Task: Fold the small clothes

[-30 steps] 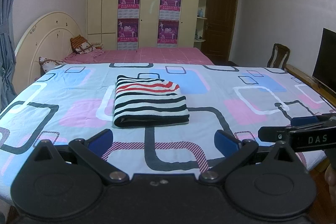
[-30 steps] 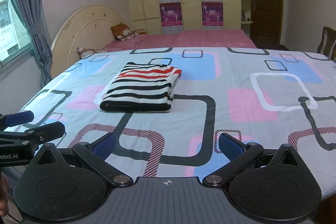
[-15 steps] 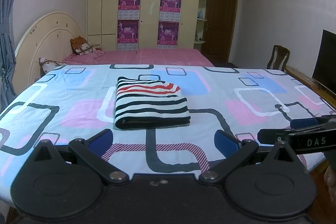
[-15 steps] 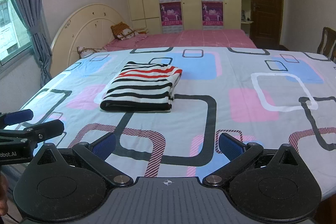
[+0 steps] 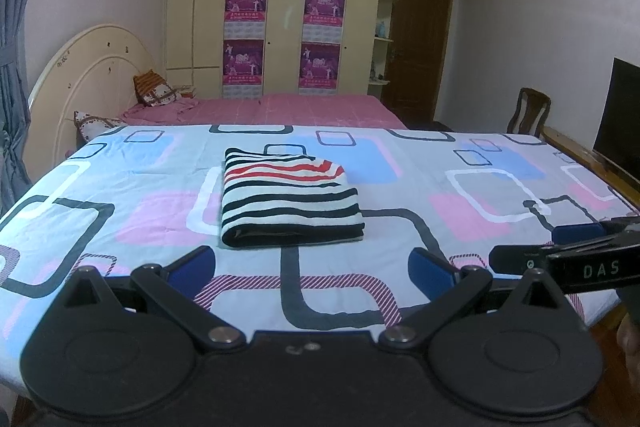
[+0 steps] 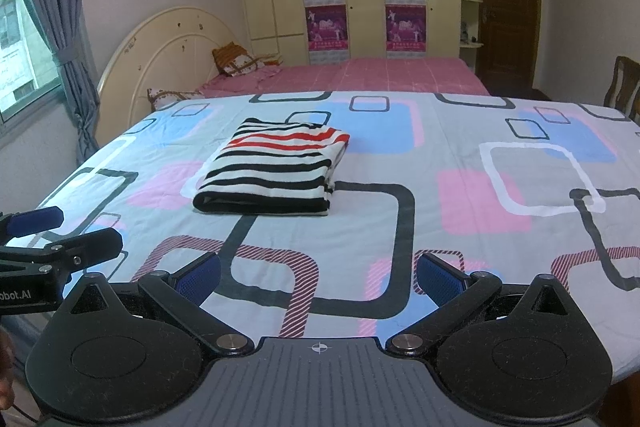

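Folded striped garment [image 5: 290,201], right gripper [image 5: 560,247] (marked "DAS")

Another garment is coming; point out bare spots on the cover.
Bare cover lies right of the folded striped shirt, toward the chair, and between the shirt and both open grippers. Left of the shirt is narrower. Nothing is crowded.

In front of me the bed [image 5: 400,211] wears a pale sheet printed with pink, blue and black rounded squares. One folded striped garment [image 5: 290,199] (black, white, some red) lies flat on it, left of centre.
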`<state>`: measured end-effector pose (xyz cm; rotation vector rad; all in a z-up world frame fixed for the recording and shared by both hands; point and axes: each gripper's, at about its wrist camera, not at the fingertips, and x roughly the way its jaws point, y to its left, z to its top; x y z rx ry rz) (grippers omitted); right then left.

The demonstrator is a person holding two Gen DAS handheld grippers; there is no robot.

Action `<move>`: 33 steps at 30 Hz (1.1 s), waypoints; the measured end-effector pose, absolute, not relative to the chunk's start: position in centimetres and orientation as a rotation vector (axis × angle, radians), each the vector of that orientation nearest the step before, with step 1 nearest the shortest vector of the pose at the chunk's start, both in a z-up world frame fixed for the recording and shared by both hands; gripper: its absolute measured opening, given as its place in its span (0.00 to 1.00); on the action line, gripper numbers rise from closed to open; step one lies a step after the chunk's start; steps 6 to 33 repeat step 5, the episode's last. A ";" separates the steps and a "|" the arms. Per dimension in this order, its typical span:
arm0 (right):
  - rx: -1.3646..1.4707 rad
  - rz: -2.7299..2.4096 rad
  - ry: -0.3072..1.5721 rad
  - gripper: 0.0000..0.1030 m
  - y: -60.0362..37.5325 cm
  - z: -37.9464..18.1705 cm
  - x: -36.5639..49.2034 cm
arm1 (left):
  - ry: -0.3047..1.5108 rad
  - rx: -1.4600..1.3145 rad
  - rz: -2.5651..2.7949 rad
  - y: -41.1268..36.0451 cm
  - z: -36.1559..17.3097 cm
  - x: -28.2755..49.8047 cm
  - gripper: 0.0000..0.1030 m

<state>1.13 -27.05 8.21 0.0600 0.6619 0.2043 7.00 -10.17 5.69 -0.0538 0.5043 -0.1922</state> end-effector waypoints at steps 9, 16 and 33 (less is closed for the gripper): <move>0.054 0.209 0.659 1.00 -26.9 8.3 1.0 | 0.504 -0.063 -0.203 -9.9 5.6 7.0 1.00; 0.054 0.209 0.659 1.00 -26.9 8.3 1.0 | 0.504 -0.063 -0.203 -9.9 5.6 7.0 1.00; 0.054 0.209 0.659 1.00 -26.9 8.3 1.0 | 0.504 -0.063 -0.203 -9.9 5.6 7.0 1.00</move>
